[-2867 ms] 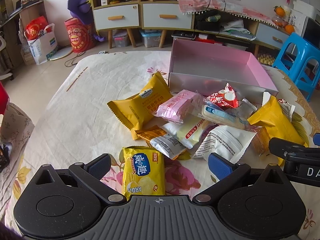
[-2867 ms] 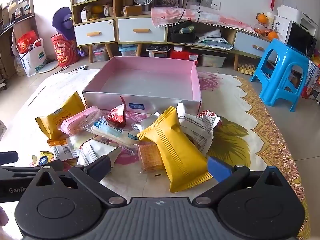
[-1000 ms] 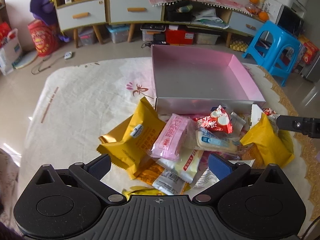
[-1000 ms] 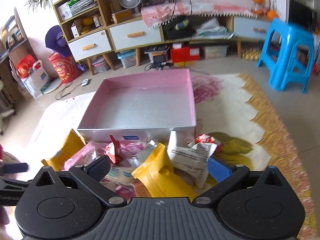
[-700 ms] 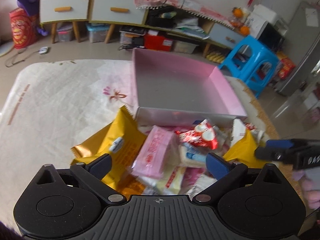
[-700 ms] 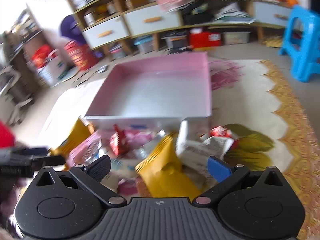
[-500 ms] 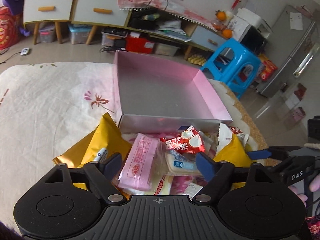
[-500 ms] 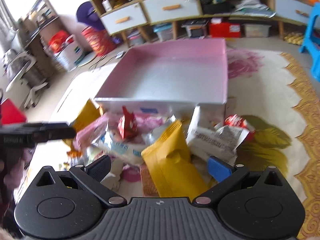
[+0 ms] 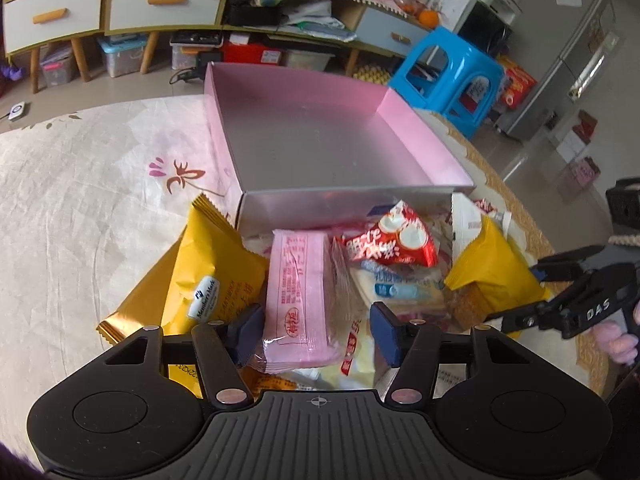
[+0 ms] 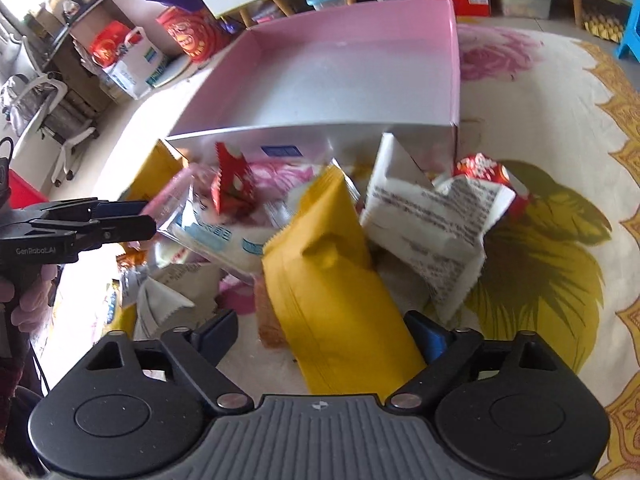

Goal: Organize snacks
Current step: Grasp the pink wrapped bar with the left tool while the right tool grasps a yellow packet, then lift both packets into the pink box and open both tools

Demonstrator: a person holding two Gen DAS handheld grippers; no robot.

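An empty pink box [image 9: 320,136] stands behind a heap of snack packets; it also shows in the right wrist view [image 10: 340,68]. My left gripper [image 9: 316,330] is open with its pads on either side of a pink packet [image 9: 300,280]; the right pad stands apart from it. A red packet [image 9: 392,240] and a yellow packet [image 9: 212,272] lie beside it. My right gripper [image 10: 320,334] is open around the near end of a long yellow packet [image 10: 332,276]. A white packet [image 10: 432,216] lies to its right.
The snacks lie on a floral tablecloth [image 9: 80,184] with a gold border [image 10: 616,128]. Behind the table are drawers [image 9: 160,0], a blue stool [image 9: 452,76] and floor clutter. The left gripper shows at the left of the right wrist view [image 10: 100,220].
Both grippers have moved forward and down onto the heap. The left jaws have narrowed around the pink packet. The right gripper now straddles the long yellow packet.
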